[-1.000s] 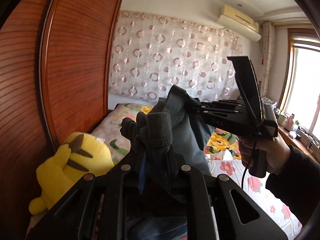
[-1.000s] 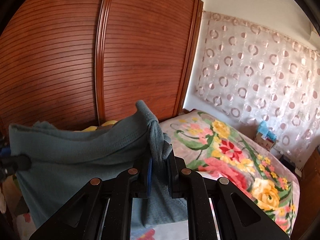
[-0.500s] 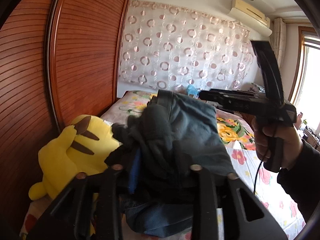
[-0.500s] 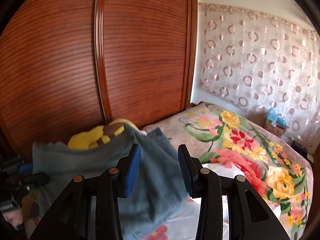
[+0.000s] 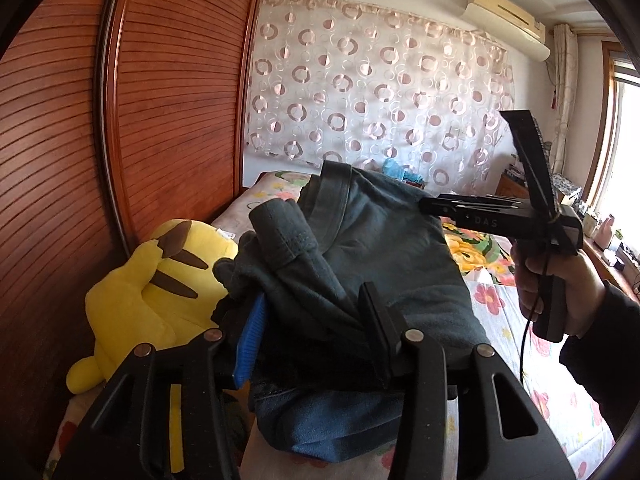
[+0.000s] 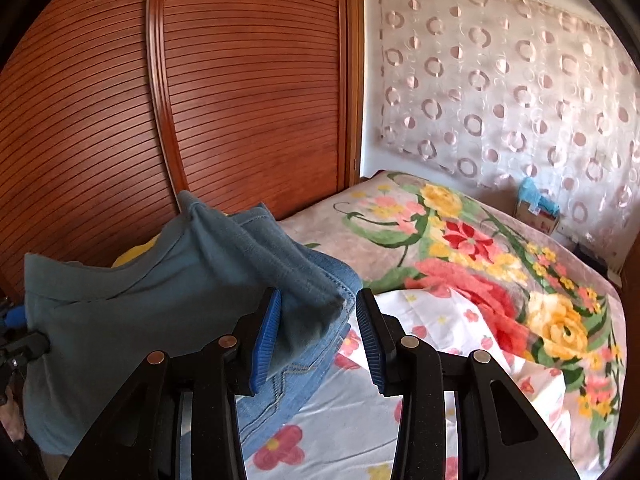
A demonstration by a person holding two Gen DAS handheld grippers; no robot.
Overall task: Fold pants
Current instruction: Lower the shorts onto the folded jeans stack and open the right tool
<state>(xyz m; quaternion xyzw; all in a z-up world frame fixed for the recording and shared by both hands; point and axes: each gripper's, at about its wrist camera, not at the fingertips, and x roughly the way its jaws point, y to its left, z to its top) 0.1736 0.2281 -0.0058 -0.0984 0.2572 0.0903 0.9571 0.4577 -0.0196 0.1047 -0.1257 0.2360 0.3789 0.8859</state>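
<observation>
Pants (image 5: 372, 248) bunch between both just-opened tongs, left (image 5: 316, 332) and right (image 6: 318, 332), hiding their lower folds.

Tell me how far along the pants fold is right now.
Done: the pants lie doubled on the bed, grey side over denim. In hand: the left gripper and right gripper have just been opening; cloth sits loose between their fingers. Left: pull both clear, then probably flatten the bunched end by the left gripper.
</observation>
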